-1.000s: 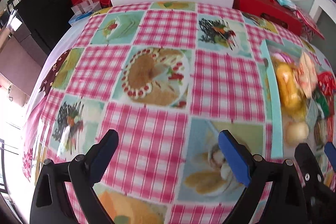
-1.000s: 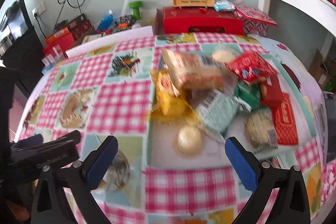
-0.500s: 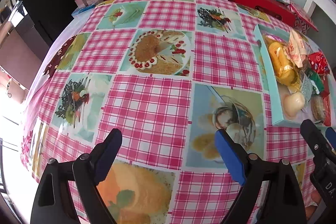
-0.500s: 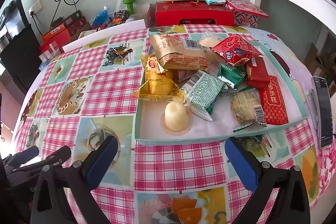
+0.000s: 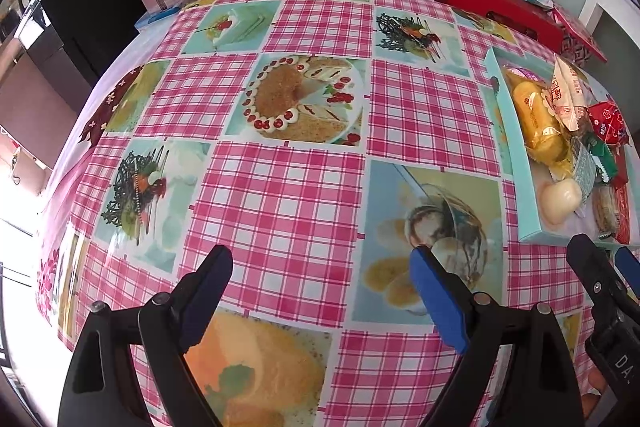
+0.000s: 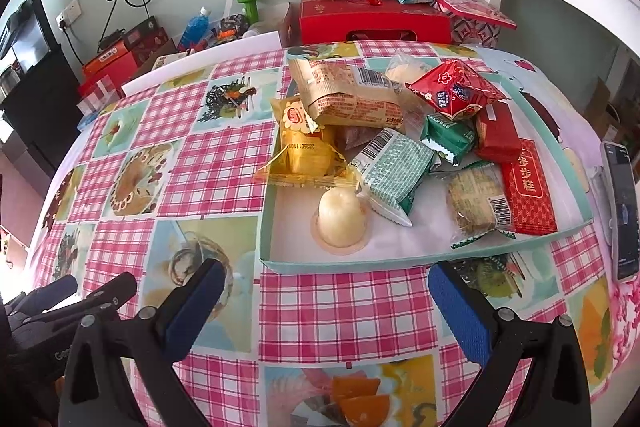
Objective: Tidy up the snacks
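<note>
Checked pink tablecloth (image 6: 336, 311) covers the table, with red boxes (image 6: 376, 21) behind the shallow tray (image 6: 420, 259) heaped with snacks (image 6: 384, 131). Right gripper (image 6: 324, 307) hangs just before the tray, left gripper (image 5: 320, 291) beside it over bare cloth, both spread apart and empty; a phone (image 6: 622, 211) lies right of the tray.

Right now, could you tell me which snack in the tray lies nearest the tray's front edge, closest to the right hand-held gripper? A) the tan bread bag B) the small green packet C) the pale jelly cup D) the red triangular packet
C: in the right wrist view the pale jelly cup stands just behind the front wall of the tray, while the other snacks lie farther back from the right hand-held gripper.
</note>
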A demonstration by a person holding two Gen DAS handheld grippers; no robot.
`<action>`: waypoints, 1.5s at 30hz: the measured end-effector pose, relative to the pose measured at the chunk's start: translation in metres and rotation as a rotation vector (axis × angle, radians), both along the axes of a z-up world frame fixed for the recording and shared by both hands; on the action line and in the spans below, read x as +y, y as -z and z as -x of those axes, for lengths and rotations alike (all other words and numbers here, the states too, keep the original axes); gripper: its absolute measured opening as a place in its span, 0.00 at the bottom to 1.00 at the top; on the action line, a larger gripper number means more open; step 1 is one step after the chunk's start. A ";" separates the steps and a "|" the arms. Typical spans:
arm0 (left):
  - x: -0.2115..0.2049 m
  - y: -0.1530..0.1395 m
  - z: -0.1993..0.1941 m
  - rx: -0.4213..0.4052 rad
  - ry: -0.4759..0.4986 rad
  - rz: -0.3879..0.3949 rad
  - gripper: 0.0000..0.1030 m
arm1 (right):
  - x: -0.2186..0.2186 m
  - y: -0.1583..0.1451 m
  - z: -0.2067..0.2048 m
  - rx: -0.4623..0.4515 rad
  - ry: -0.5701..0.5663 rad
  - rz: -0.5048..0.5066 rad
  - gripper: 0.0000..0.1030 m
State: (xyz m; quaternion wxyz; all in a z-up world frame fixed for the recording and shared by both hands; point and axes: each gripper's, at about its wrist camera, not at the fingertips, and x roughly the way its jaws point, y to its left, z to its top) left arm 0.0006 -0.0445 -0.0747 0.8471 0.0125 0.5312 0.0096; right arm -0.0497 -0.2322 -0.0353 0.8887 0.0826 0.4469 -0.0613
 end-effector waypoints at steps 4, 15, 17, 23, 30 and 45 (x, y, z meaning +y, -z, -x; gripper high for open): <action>-0.001 0.000 0.000 0.001 0.000 0.001 0.88 | 0.001 0.001 -0.001 0.003 -0.002 -0.001 1.00; 0.000 -0.001 -0.001 -0.004 -0.003 -0.001 0.88 | 0.001 0.002 -0.002 0.015 0.000 0.001 1.00; 0.000 -0.001 -0.001 -0.006 -0.003 -0.001 0.88 | 0.000 0.003 -0.002 0.016 0.002 -0.001 1.00; 0.000 -0.001 -0.001 -0.007 -0.002 -0.002 0.88 | 0.000 0.003 -0.002 0.019 0.000 -0.003 1.00; 0.000 -0.001 0.000 -0.008 -0.004 -0.001 0.88 | 0.001 0.004 -0.003 0.021 -0.001 -0.003 1.00; 0.000 -0.001 0.000 -0.009 -0.003 -0.002 0.88 | 0.000 0.005 -0.003 0.021 -0.002 -0.002 1.00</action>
